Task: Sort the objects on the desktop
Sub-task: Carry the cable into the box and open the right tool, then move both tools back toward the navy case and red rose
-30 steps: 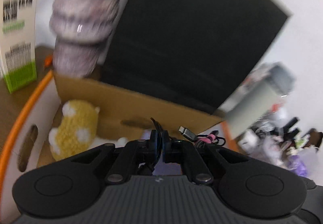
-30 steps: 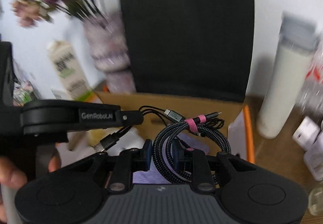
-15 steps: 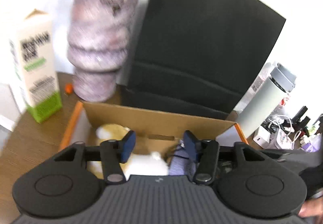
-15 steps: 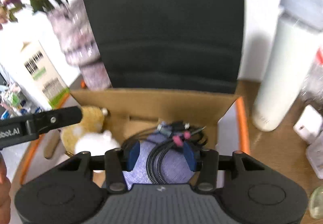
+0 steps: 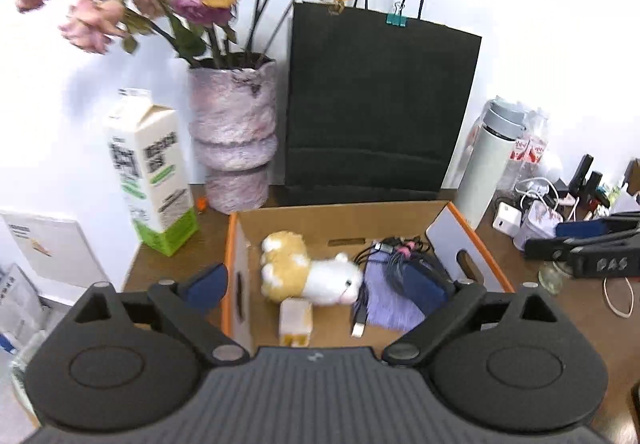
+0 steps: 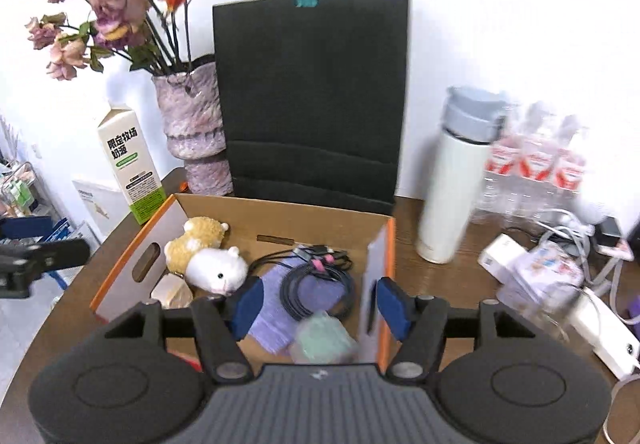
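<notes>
Cable drop looks done. Coiled cable (image 6: 318, 278) now lies in the cardboard box (image 6: 280, 218), on the purple cloth (image 6: 276, 308), next to the plush toy (image 6: 216, 268). Small cream cube (image 5: 296, 318) sits at the box's near side, a pale green blurred item (image 6: 324, 338) near the right wall.

Left hand-held gripper (image 5: 316, 284): jaws have just been opening, now spread wide, nothing between them, hovering above the box. Right hand-held gripper (image 6: 318, 302): jaws have just been opening too, partly spread, nothing pinched; the cable sits below, clear of the pads.

Step in hand, as I read it: release finished, both grippers clear of the box.

Next: pick another loose item off the counter (image 6: 440, 276). Right-side clutter has a white charger (image 6: 502, 252), white cables (image 6: 560, 228) and a small packet (image 6: 548, 264). Those are tangled together, so go for one piece cleanly and avoid dragging the rest. White flask (image 6: 452, 196) stands just beside the box; watch for a knock.
</notes>
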Motion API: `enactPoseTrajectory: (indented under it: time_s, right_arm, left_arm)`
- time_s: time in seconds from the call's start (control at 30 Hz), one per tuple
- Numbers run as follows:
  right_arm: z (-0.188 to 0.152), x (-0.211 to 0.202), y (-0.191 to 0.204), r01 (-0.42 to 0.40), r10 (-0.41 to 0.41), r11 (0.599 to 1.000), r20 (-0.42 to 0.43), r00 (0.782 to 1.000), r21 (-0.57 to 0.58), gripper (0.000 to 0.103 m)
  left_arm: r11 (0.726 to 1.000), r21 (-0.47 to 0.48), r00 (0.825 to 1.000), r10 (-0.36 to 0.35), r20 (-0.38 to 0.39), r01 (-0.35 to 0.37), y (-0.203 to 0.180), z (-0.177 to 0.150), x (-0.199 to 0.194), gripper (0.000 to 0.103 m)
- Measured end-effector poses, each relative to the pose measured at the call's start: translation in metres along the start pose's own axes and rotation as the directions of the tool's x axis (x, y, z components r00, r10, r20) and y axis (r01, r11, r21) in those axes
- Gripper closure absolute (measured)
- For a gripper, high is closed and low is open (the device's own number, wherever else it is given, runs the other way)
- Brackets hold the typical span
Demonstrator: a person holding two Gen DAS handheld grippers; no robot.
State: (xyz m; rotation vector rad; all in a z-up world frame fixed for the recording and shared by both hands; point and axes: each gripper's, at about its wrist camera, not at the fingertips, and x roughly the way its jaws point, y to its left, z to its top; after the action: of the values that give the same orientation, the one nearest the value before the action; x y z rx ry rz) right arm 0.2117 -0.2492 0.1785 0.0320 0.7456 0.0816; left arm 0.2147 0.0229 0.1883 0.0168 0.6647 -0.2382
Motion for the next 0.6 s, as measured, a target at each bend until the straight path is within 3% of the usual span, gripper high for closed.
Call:
enactPoseTrajectory:
  time_s: [0.37,0.6]
  right_arm:
    - [-0.050,-0.061,0.020,-0.023,0.024,1.000,0.028,0.999,-0.017,0.031]
    - [-0.126,-0.079,0.034,-0.046,0.047,0.999,0.067,0.997,-0.011,0.027]
  left_arm:
    - [0.999,-0.006,0.999,0.032,-0.015,-0.032,-0.003,-0.051,-0.059,0.000]
    - [1.000,-0.019,1.000,-0.010,-0.005,0.010,-0.010,-0.120,-0.082,0.000]
